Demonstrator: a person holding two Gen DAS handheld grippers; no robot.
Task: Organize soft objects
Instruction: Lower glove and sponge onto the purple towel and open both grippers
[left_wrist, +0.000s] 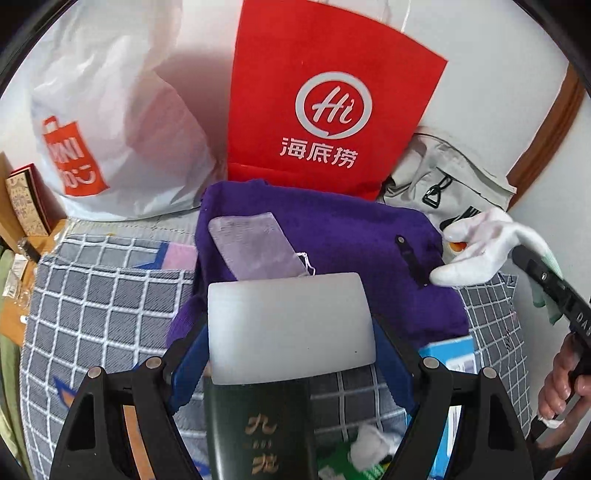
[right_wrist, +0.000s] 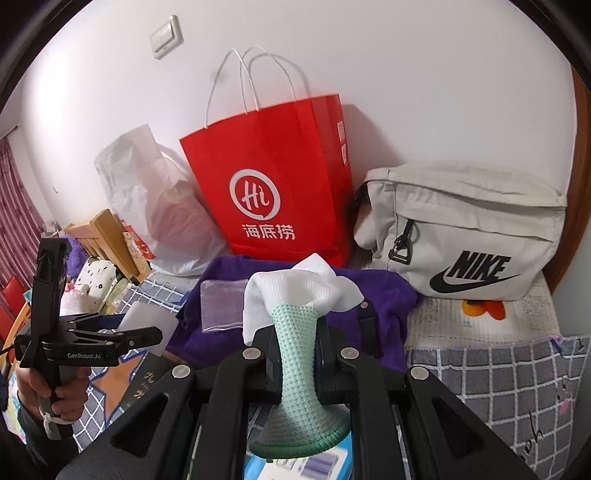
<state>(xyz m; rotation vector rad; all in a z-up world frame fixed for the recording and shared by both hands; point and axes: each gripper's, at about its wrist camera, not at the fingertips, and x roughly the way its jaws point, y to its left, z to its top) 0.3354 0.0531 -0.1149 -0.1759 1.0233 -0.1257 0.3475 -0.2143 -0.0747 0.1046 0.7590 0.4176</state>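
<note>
Two wrist fisheyes, both facing the wall behind the bed.
Your left view looks steeply down along its claw (left_wrist: 291, 369), close over the purple cloth (left_wrist: 351, 236); your right view sits lower-angled and further back. Both share the red paper bag (left_wrist: 325, 92) (right_wrist: 273, 177), the purple cloth (right_wrist: 384, 295) and the checked bedding (left_wrist: 92, 295) (right_wrist: 498, 376); each glimpses the other claw.

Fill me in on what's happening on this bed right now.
A person is sorting soft things with a handheld tool in each hand. The right tool is shut on a white and mint-green sock, holding it over a purple cloth spread on the checked bedding. The left tool grips a dark bottle with a frosted cap. A red bag, a white plastic bag and a grey Nike bag stand against the wall.
</note>
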